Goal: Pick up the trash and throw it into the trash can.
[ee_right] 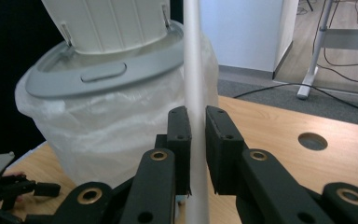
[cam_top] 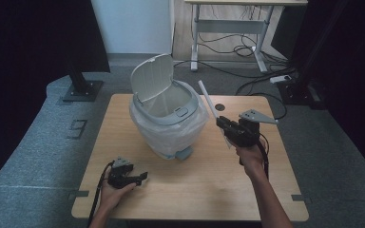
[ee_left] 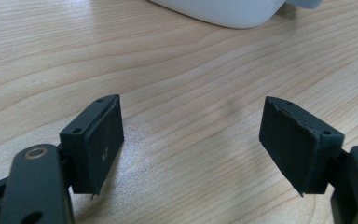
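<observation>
Clamping our right gripper [ee_right: 195, 135] on one white stick [ee_right: 195, 70] just right of the single open-lidded bin [cam_top: 166, 116], we are resting our left gripper [ee_left: 191, 149] gaping, nearer than that bin.

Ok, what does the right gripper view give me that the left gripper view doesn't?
Right gripper view alone: the right claw shut on a thin white stick standing upright between its pads, the bin's open lid and grey rim with the plastic liner draped over it, and a round hole in the tabletop.

Left gripper view alone: the left claw open with nothing between its pads, low over bare wood.

Both: the wooden table and part of the white bin.
</observation>
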Tool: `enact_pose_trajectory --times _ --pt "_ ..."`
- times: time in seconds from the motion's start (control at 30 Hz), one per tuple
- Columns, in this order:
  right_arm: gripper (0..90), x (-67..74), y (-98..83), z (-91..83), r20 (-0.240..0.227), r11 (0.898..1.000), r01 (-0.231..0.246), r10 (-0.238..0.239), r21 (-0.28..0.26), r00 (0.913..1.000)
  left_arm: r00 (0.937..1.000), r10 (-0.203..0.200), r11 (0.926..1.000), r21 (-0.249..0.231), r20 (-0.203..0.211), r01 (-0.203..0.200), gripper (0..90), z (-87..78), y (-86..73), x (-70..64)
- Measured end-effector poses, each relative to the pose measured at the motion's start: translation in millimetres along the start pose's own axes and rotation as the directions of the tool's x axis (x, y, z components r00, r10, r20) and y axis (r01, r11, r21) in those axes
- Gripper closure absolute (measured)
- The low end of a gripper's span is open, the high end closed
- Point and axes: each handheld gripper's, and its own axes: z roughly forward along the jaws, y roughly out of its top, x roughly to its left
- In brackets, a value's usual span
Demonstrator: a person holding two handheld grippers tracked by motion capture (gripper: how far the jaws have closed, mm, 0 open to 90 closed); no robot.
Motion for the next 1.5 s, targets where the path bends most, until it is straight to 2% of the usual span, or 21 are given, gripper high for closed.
enact_pose_trajectory --times 0.77,1.03,1.5 --pt "80.5 28.8 60.1 23.7 -0.026 0.997 0.056 -0.058 -0.049 0.998 0.9997 -0.011 0.9999 -0.002 0.02 0.011 22.1 -1.2 -0.2 3.0" --pt "80.5 38.9 74.1 37.7 -0.047 0.996 0.073 -0.075 -0.045 0.996 0.9998 -0.011 0.9999 -0.002 0.016 0.011 22.5 -1.3 -0.3 2.8" --pt "80.5 64.7 106.3 68.8 -0.068 0.993 0.113 -0.115 -0.036 0.991 0.9993 -0.02 0.9998 -0.003 0.031 0.02 22.6 -2.4 -0.7 4.9"
